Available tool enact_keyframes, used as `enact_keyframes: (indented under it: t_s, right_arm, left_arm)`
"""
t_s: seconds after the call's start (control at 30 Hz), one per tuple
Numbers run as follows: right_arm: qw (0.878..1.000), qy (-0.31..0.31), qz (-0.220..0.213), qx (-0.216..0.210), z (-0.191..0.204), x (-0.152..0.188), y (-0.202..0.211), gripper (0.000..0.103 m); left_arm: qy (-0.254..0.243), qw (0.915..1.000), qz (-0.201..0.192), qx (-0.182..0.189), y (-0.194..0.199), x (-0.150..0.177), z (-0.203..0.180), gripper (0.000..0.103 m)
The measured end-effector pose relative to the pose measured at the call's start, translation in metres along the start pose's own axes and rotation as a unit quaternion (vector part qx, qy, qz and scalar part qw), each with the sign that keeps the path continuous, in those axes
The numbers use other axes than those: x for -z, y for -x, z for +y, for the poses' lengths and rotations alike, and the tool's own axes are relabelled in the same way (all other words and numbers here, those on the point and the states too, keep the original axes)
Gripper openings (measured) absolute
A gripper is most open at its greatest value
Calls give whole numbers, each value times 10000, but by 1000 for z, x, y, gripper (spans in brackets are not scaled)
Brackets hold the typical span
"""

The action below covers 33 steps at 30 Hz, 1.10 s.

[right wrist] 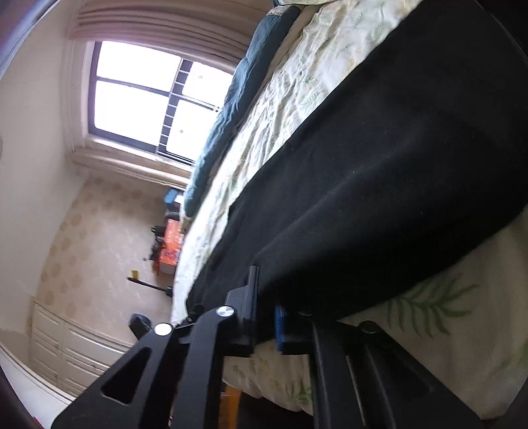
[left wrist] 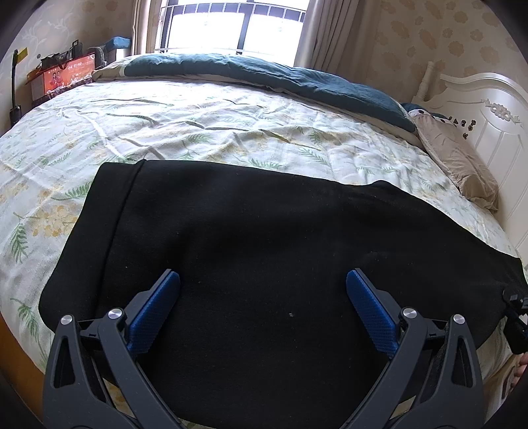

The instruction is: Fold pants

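Note:
Black pants (left wrist: 257, 250) lie flat across the near side of the bed, waistband at the left. My left gripper (left wrist: 263, 280) is open, its blue pads (left wrist: 155, 310) spread just above the pants' near part, holding nothing. My right gripper (right wrist: 265, 293) is rolled sideways at the bed's near edge; its jaws are shut on the near edge of the pants (right wrist: 379, 158), with a blue pad (right wrist: 280, 326) showing under the cloth. Part of the right gripper (left wrist: 514, 313) shows at the far right of the left wrist view.
The bed has a leaf-print sheet (left wrist: 198, 125), a rolled teal quilt (left wrist: 264, 76) along the far side, a beige pillow (left wrist: 462, 161) and a white headboard (left wrist: 488, 109) at the right. Orange boxes (left wrist: 62, 79) stand beyond the left edge. A window (left wrist: 237, 26) is behind.

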State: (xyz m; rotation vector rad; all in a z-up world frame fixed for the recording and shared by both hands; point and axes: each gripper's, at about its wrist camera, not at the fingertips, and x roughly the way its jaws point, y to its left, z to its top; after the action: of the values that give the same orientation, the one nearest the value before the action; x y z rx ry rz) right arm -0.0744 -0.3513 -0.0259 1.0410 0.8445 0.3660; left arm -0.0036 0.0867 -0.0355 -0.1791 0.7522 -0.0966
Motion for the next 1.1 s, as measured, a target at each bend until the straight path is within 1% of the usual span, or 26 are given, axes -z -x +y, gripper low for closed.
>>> enact_keyframes:
  t_s: [0.07, 0.13, 0.17, 0.23, 0.27, 0.33, 0.4, 0.43, 0.47, 0.5, 0.53, 0.6, 0.63, 0.67, 0.7, 0.77, 0.8, 0.83, 0.9, 0.93, 0.97, 1.0, 1.03, 1.07, 1.1]
  right_arm:
    - [9999, -33, 61, 113, -5, 1, 0, 7]
    - [9994, -107, 150, 279, -18, 7, -2, 7]
    - [9991, -218, 222, 273, -28, 11, -5, 6]
    - [9991, -363, 214, 52, -38, 12, -1, 5]
    - [9989, -398, 258, -30, -40, 12, 1, 6]
    - [9988, -325, 351, -43, -38, 9, 8, 8]
    - [9986, -139, 497, 117, -35, 5, 23, 13]
    - [9985, -23, 495, 217, -33, 2, 35, 22]
    - [9987, 130, 424, 270, -30, -4, 51, 29]
    - [9987, 245, 334, 287, -28, -9, 66, 32]
    - [9983, 454, 153, 346, -24, -20, 93, 37]
    - [9944, 822, -290, 597, -19, -43, 139, 55]
    - [9900, 1022, -526, 814, -19, -60, 165, 70]
    - [9835, 1236, -777, 1065, -20, -80, 192, 73]
    - [9764, 1406, -969, 1325, -24, -98, 216, 73]
    - [9645, 1536, -1183, 1794, -38, -130, 246, 73]
    - [9608, 1425, -1222, 2041, -54, -152, 263, 73]
    - [9619, 1202, -1158, 2165, -76, -175, 277, 73]
    - [9623, 906, -953, 2381, -108, -201, 286, 73]
    - [9576, 796, -847, 2638, -123, -212, 285, 73]
    - [9561, 703, -697, 2758, -136, -220, 280, 73]
    - [9604, 614, -473, 2675, -147, -222, 272, 73]
    - [9651, 464, -216, 2569, -158, -225, 264, 76]
    - [9660, 446, -84, 2546, -164, -226, 259, 83]
    - [9662, 597, -14, 2508, -161, -227, 256, 84]
  left_arm:
    - [-12, 10000, -5, 22, 0, 0, 0, 100]
    - [-34, 10000, -12, 27, 1, 0, 1, 100]
    - [-42, 10000, -16, 30, 1, 0, 0, 100]
    - [-52, 10000, -7, 44, 1, 0, 1, 100]
    - [-48, 10000, -2, 47, 1, 0, 1, 100]
    - [-70, 10000, 21, 65, 1, 0, 2, 100]
    - [-101, 9999, 36, 79, 1, -1, 4, 100]
    - [-116, 9999, 41, 91, 1, -1, 4, 100]
    - [-139, 9998, 44, 105, 1, -1, 4, 100]
    - [-165, 9998, 46, 108, 1, 0, 4, 100]
    - [-200, 9997, 46, 101, 1, 0, 4, 100]
    - [-312, 9995, 45, 38, 0, 1, 1, 100]
    - [-373, 9993, 48, -18, -1, 2, 0, 100]
    - [-395, 9992, 50, -49, -1, 2, -2, 101]
    - [-400, 9992, 55, -74, -2, 2, -2, 101]
    - [-356, 9993, 71, -96, -3, 1, -2, 101]
    - [-329, 9994, 83, -103, -3, 0, -2, 101]
    - [-298, 9994, 98, -115, -3, -1, -1, 101]
    - [-272, 9995, 105, -139, -3, -1, -2, 101]
    - [-271, 9994, 110, -160, -4, -1, -2, 101]
    - [-276, 9994, 115, -193, -4, -1, -3, 101]
    - [-276, 9993, 125, -234, -5, -1, -4, 101]
    - [-270, 9991, 138, -280, -6, -2, -4, 101]
    - [-263, 9991, 148, -307, -6, -2, -5, 101]
    - [-249, 9990, 159, -332, -7, -2, -6, 101]
